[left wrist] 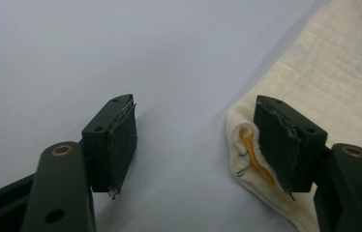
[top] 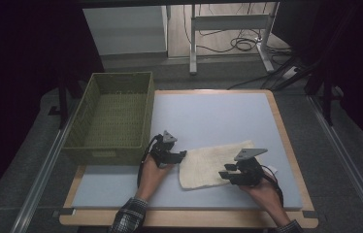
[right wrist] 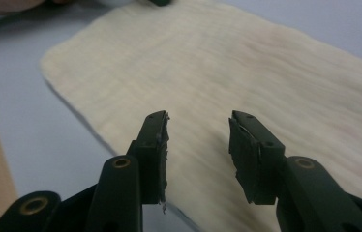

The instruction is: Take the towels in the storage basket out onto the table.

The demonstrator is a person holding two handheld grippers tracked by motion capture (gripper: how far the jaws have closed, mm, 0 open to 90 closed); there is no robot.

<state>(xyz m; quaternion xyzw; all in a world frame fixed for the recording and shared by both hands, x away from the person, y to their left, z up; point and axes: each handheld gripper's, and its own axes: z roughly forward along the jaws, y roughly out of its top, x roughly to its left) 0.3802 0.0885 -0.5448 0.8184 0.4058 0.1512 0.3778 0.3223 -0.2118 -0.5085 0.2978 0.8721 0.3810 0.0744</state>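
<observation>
Now, line by line, what we see:

Left gripper [left wrist: 196, 145]: we hold it low over the blue-grey mat [top: 208, 116]; its jaws stand apart with bare mat between them; nothing is grasped.
Cream cloth [top: 213, 165]: it lies flat on the mat between our two hands; in the left gripper view its folded corner [left wrist: 244, 154], with a yellow stitched hem curling up, sits just beside the right-hand jaw on its inner side; we cannot tell whether that pad touches it.
Right gripper [right wrist: 198, 154]: we hold it over the near part of the cloth; its jaws are released, a gap between the pads, and the weave shows through that gap; the pads press on nothing.
Cloth beyond the right jaws: it stretches ahead of both tips and off to their right; its edge runs just left of the left-hand jaw.
Green woven basket [top: 114, 116]: it stands beyond the left gripper, well apart from the cloth.
</observation>
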